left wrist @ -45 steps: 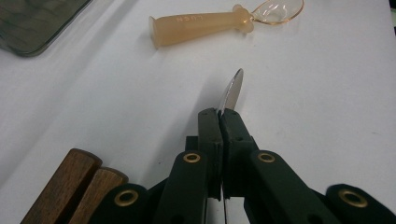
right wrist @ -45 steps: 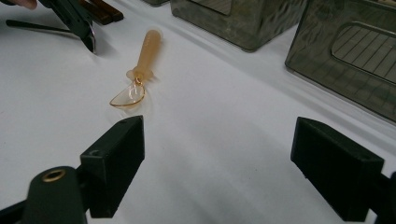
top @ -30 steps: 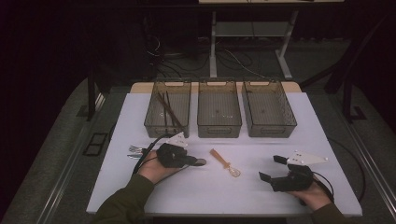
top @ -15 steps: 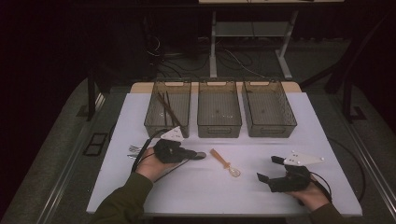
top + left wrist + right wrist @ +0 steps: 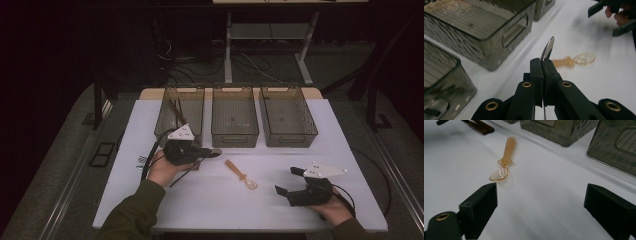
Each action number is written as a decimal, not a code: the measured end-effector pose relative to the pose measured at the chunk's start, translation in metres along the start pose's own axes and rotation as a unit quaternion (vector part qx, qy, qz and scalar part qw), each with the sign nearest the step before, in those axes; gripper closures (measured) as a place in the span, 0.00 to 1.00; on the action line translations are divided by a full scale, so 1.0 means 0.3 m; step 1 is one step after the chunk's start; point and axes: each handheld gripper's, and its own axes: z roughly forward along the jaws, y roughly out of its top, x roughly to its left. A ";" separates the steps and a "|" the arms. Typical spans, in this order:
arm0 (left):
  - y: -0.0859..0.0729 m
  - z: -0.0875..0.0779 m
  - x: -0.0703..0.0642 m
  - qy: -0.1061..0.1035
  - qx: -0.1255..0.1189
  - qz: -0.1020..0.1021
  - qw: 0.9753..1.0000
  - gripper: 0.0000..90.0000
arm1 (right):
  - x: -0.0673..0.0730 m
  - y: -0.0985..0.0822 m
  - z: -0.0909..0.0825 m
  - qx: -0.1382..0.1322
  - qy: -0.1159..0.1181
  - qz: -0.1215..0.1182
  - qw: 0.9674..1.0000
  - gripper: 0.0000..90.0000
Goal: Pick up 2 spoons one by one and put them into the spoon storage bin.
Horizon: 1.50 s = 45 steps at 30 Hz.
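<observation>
My left gripper point(image 5: 202, 152) is shut on a silver metal spoon point(image 5: 215, 151) and holds it above the mat, just in front of the left bin point(image 5: 182, 89). In the left gripper view the jaws point(image 5: 541, 63) are pressed together on the spoon's handle, and its bowl point(image 5: 548, 48) sticks out past them. An amber plastic spoon point(image 5: 241, 174) lies flat on the white mat between the two hands point(image 5: 574, 59) point(image 5: 504, 157). My right gripper point(image 5: 291, 181) rests low at the front right, open, with bare mat between its jaws point(image 5: 541, 202).
Three clear dark bins stand in a row at the back: the left one holds dark chopsticks point(image 5: 176, 107), beside it a middle bin point(image 5: 235, 135) and a right bin point(image 5: 290, 139). Dark sticks point(image 5: 181, 176) and metal cutlery point(image 5: 141, 161) lie by the left hand.
My left gripper has lifted with the metal spoon in it and moved back toward the left bin. The right gripper and the amber spoon have stayed put.
</observation>
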 end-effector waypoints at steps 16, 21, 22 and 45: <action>0.127 0.041 0.056 0.021 -0.033 -0.016 0.999 0.98 | -0.002 0.006 -0.007 -0.009 0.007 -0.002 1.000 0.12; 0.187 0.067 0.071 0.030 -0.042 -0.013 0.999 0.98 | -0.003 0.006 -0.008 -0.009 0.007 -0.001 1.000 0.12; 0.199 0.072 0.076 0.030 -0.044 -0.012 0.999 0.99 | -0.003 0.006 -0.008 -0.009 0.007 -0.001 1.000 0.12; 0.406 0.169 0.191 0.081 -0.081 -0.028 0.993 0.99 | -0.008 0.002 -0.012 -0.012 0.006 0.005 1.000 0.12</action>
